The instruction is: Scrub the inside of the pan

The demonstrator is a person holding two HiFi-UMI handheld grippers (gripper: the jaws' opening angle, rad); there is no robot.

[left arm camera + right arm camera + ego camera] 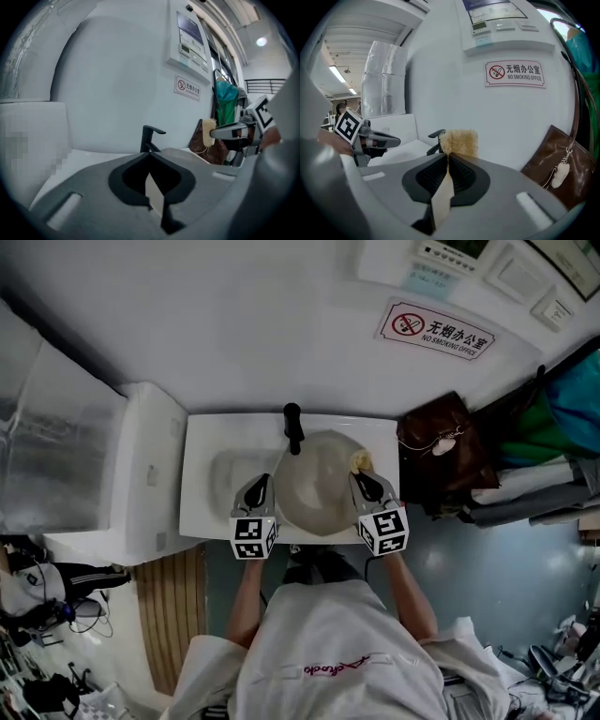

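The pan [319, 486] sits in the sink [202, 474], in front of the tap [293, 427]. The left gripper [259, 486] pinches the pan's left edge. The right gripper [364, 480] holds a sponge [360, 461] at the pan's right edge. A bag [445, 451] stands right of the sink. A sign [436, 331] hangs on the wall behind.

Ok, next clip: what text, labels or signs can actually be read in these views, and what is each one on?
"无烟办公室" over "NO SMOKING OFFICE", beside a crossed-out cigarette symbol: on the wall sign.
Pink script across the person's white shirt: upside down in the head view and too stylised to read.
Print on the wall control panel above the sign: too small and blurred to read.
No other legible text.
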